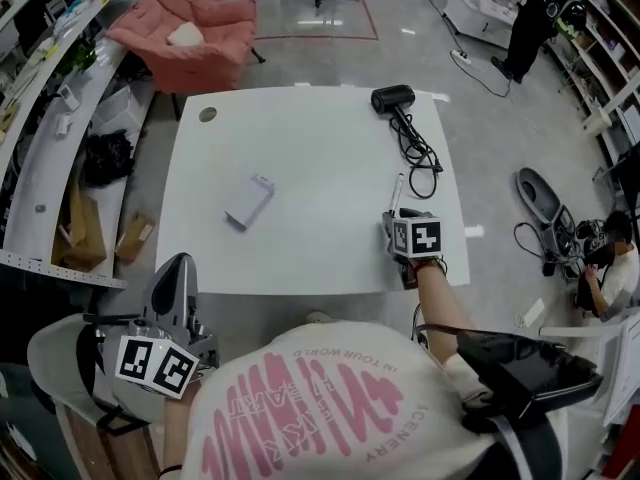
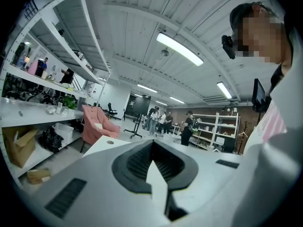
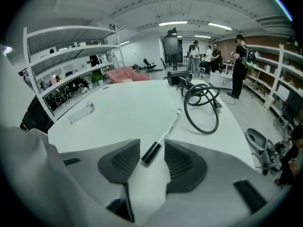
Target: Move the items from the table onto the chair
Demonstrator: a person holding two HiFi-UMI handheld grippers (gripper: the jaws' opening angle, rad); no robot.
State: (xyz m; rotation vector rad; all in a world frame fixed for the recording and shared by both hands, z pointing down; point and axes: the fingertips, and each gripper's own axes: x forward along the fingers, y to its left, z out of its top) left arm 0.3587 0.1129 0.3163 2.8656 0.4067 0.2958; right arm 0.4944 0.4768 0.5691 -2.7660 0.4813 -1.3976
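Observation:
On the white table (image 1: 300,238) lie a black hair dryer (image 1: 393,99) with its coiled cable (image 1: 420,153), a white marker with a black cap (image 1: 396,192) and a small white box (image 1: 249,202). The pink chair (image 1: 190,33) stands beyond the table's far left corner. My right gripper (image 1: 393,220) hangs low over the table's near right side. In the right gripper view its jaws (image 3: 152,148) are open on either side of the marker's (image 3: 166,131) capped end, pads apart from it. My left gripper (image 1: 178,270) is off the table's near left edge, shut and holding nothing (image 2: 151,143).
Shelving (image 1: 40,118) with clutter and cardboard boxes (image 1: 80,228) runs along the left. A person in black (image 1: 530,18) stands far right, another sits on the floor (image 1: 610,268) among cables. Several people stand by shelves (image 3: 208,56) further back.

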